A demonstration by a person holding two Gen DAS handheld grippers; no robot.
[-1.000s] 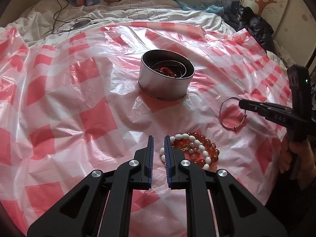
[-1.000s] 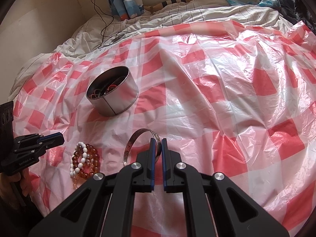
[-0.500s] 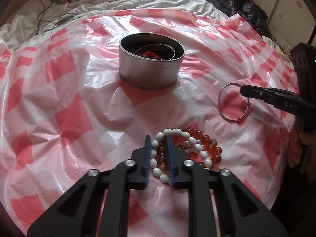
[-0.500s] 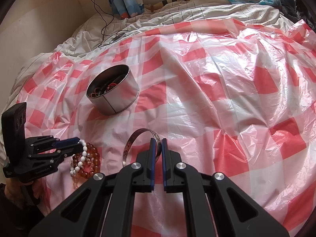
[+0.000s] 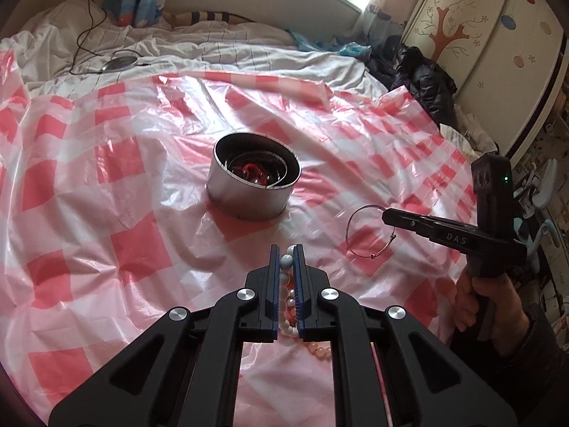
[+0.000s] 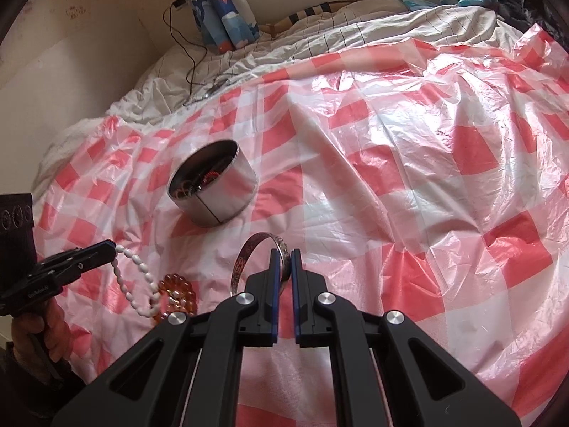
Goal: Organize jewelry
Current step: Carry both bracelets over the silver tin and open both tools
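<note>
My left gripper [image 5: 286, 249] is shut on a white bead bracelet [image 5: 284, 277], which hangs from the fingertips above the sheet; in the right wrist view the white bead bracelet [image 6: 133, 284] dangles in a loop from that left gripper [image 6: 110, 247]. An amber bead bracelet [image 6: 177, 291] lies on the sheet below it. My right gripper [image 6: 283, 252] is shut on a silver bangle [image 6: 249, 252], seen as a thin silver bangle [image 5: 366, 231] at the right gripper [image 5: 386, 215] in the left wrist view. A round metal tin [image 5: 254, 188] with red jewelry inside stands beyond both.
A red-and-white checked plastic sheet [image 5: 124, 213] covers the bed. White bedding with a cable and a small round device [image 5: 119, 64] lies at the back. Dark clothes [image 5: 423, 82] and a wardrobe [image 5: 480, 35] are to the right. A hand [image 5: 487, 306] holds the right gripper's handle.
My left gripper came down over the white bead bracelet, shut on it and lifted it off the amber one. The right gripper kept still with the bangle.
</note>
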